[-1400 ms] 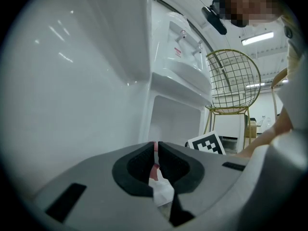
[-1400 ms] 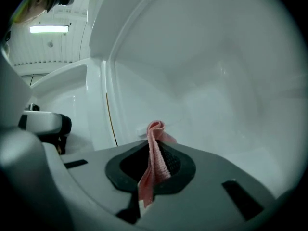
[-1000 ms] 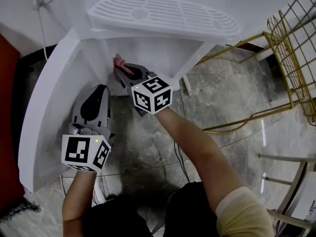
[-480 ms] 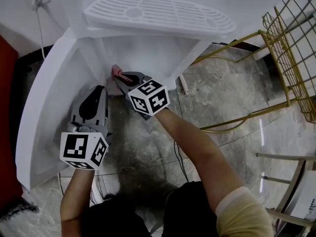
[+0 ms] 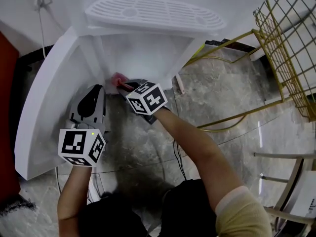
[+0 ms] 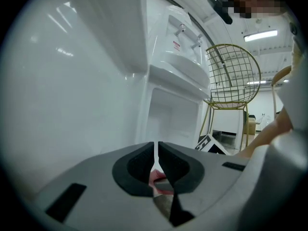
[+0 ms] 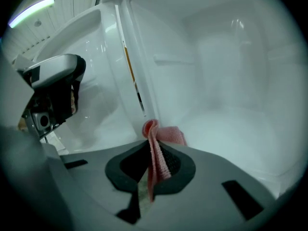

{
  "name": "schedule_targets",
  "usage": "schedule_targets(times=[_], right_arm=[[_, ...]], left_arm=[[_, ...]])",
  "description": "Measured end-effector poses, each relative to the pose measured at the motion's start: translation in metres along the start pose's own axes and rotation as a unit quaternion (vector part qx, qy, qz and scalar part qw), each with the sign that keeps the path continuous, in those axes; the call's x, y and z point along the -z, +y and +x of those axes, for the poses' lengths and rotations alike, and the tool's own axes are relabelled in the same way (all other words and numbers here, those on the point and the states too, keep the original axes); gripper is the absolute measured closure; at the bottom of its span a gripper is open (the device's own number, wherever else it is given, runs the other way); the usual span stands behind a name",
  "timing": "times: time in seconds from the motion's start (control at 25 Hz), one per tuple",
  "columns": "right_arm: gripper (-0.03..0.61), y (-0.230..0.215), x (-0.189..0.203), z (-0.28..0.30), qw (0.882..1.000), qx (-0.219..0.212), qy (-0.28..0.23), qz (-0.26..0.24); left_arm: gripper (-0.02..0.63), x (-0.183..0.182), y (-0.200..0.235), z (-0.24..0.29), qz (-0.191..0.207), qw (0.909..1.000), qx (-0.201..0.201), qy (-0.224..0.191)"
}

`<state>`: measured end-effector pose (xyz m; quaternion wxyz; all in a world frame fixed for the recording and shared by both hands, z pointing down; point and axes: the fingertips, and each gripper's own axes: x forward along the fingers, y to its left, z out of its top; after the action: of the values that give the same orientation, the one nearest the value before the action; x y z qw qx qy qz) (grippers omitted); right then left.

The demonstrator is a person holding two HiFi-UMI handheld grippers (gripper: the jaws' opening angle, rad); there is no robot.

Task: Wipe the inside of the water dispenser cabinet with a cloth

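Left gripper (image 6: pixel 156 147): nearer the person, at 7 o'clock from the cloth in the head view. Its jaws are closed to a thin slit with nothing clamped. It rests just beside the open door (image 5: pixel 43 102) and outside the cabinet.

Right gripper (image 7: pixel 156 152): the working one, and the nearer to the job. Its jaws are clamped on the pink cloth (image 7: pixel 162 134), and its nose is at the cabinet mouth.

Cloth: folded and gripped edge-on, with its long axis running along the jaws. The free end flops forward toward 12 to 1 o'clock and lies on the cabinet floor at the front left corner, just beside the door-side frame.

Key relation: from the cloth, the unwiped floor (image 7: pixel 231 129) spreads from 12 round to 3 o'clock. The back wall (image 7: pixel 226 57) lies farther on at 12 o'clock.

Cabinet: white, with nothing on the floor. A small ledge shows on the left inner wall.

Likely next move: probably a push toward 1 to 2 o'clock, dragging the cloth's flat end across the floor toward the far right corner.

Risk: only the tip touches the floor, so the hard jaws could scrape it unless the wrist tips down.
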<state>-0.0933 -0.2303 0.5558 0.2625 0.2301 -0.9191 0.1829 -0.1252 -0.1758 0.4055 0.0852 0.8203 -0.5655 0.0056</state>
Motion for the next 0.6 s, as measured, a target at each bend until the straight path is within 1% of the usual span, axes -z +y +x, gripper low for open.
schedule_targets(times=[0.08,0.2,0.4,0.6], right_arm=[[0.552,-0.001,0.001,-0.007,1.0,0.003,0.002,0.004],[0.552,-0.005,-0.006,-0.023,1.0,0.009,-0.013,0.011],[0.552,-0.015,-0.035,-0.052,0.997,0.023,-0.071,0.011],[0.552,-0.02,-0.063,-0.063,0.991,0.028,-0.133,0.018]], left_arm=[[0.591,-0.001,-0.002,-0.002,0.003,1.0,0.002,0.001],[0.591,-0.002,-0.005,-0.002,0.006,1.0,0.006,0.001],[0.591,-0.005,-0.008,-0.002,0.004,0.9999,0.009,-0.005],[0.591,-0.004,-0.013,-0.003,0.013,0.9998,0.014,-0.008]])
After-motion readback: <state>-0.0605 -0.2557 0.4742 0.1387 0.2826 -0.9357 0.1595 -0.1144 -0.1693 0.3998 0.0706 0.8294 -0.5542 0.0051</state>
